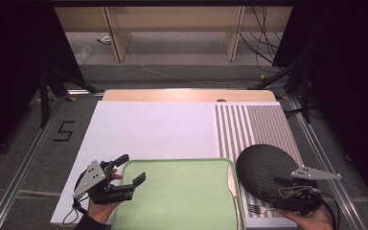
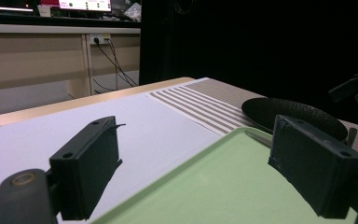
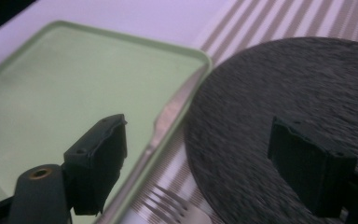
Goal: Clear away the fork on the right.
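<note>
Left tongs: we hold them with jaws apart, empty, over the near left corner of the green tray. Right tongs: jaws apart, empty, above the black plate's near edge. Knife and fork: between tray and plate, just left of our right tongs.

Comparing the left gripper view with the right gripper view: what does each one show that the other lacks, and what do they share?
Left gripper view alone: the wooden desk with cables behind the table, the wooden table edge, and the other claw at far right.

Right gripper view alone: the fork tines on the striped mat, beside the plate.

Both: the green tray, the dark plate, the knife between tray and plate, the striped mat, the white sheet, and each view's own open jaws.
</note>
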`<state>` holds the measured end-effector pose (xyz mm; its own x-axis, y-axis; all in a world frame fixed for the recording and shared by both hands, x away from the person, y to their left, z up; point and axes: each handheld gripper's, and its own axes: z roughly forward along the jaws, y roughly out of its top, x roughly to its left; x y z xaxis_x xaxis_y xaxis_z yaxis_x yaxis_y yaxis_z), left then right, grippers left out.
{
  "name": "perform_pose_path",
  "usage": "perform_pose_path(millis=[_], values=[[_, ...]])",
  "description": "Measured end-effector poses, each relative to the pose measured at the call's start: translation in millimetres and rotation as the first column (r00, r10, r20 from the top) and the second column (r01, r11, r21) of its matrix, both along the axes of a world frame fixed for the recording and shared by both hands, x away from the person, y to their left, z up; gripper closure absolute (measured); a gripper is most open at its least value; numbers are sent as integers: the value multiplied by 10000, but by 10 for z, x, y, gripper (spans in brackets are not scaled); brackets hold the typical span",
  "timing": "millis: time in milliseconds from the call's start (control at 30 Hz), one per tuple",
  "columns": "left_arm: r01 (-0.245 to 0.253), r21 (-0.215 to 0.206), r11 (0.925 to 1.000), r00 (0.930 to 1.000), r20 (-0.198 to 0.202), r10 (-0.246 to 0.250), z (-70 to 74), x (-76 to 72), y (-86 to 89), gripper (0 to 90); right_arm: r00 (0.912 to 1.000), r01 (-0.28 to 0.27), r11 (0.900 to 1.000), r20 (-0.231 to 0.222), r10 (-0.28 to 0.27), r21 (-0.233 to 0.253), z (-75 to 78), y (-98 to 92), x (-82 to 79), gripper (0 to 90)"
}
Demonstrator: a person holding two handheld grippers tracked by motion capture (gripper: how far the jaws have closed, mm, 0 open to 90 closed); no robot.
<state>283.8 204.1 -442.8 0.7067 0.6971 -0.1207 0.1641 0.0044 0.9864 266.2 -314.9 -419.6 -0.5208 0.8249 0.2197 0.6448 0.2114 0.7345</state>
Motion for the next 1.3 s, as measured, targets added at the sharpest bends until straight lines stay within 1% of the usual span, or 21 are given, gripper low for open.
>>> perform_pose_path(millis=[67, 233, 300, 433, 500, 633, 667, 733, 767, 800, 867, 900, 1033, 1067, 1133, 1167, 1200, 1300], values=[[8, 24, 10000, 10000, -1, -8, -1, 0, -3, 150, 10000, 77, 9993, -24, -77, -356, 8, -41, -21, 203], [31, 44, 10000, 10000, 13, -31, 1, 0, -9, 150, 9998, 116, 9964, -127, -127, -842, 12, -144, -53, 208], [29, 23, 10000, 10000, 18, -29, 0, 2, -6, 150, 9995, 146, 9941, -276, -177, -1075, 7, -162, -57, 210], [30, 37, 10000, 10000, 24, -30, 1, -1, -5, 150, 9985, -41, 9854, -543, -53, -1700, -15, -182, -54, 216], [29, 43, 10000, 10000, 29, -29, 3, -2, -7, 150, 9975, -148, 9805, -707, 9, -1958, -26, -185, -56, 216], [21, 30, 10000, 10000, 66, -21, 8, -8, -2, 150, 9960, -219, 9708, -892, 6, -2387, -49, -196, -53, 219], [18, 21, 10000, 10000, 50, -18, 7, -6, -1, 150, 9955, -219, 9699, -950, -13, -2426, -53, -200, -54, 219], [11, 14, 10000, 10000, 35, -12, 4, -5, -1, 150, 9939, -393, 9672, -1095, 120, -2508, -63, -213, -57, 218], [16, 7, 10000, 10000, 35, -16, 5, -6, -1, 150, 9932, -458, 9644, -1152, 161, -2605, -68, -224, -57, 217], [28, 29, 10000, 10000, 52, -28, 7, -8, -2, 150, 9924, -431, 9634, -1225, 108, -2646, -77, -232, -56, 217], [42, 50, 10000, 10000, 72, -42, 9, -11, -6, 150, 9902, -433, 9586, -1393, 38, -2813, -94, -245, -59, 215], [37, 47, 10000, 10000, 80, -37, 9, -13, -5, 150, 9896, -515, 9554, -1438, 96, -2907, -103, -254, -57, 212], [12, 12, 10000, 10000, 40, -12, 6, -7, -1, 150, 9867, -497, 9490, -1625, -17, -3113, -114, -289, -62, 211], [26, 54, 10000, 10000, 43, -26, 5, -7, -3, 149, 9861, -499, 9453, -1662, -47, -3223, -116, -300, -64, 210], [34, 64, 10000, 10000, 78, -34, 6, -8, -6, 149, 9843, -455, 9428, -1758, -140, -3302, -126, -331, -61, 211], [34, 71, 10000, 10000, 72, -34, 7, -7, -7, 149, 9817, -435, 9437, -1893, -205, -3279, -130, -344, -63, 212], [36, 78, 10000, 10000, 63, -36, 6, -6, -8, 149, 9799, -429, 9421, -1978, -252, -3326, -139, -354, -64, 212], [37, 54, 10000, 10000, 75, -38, 7, -9, -3, 149, 9756, -472, 9326, -2170, -339, -3579, -163, -378, -63, 215]])
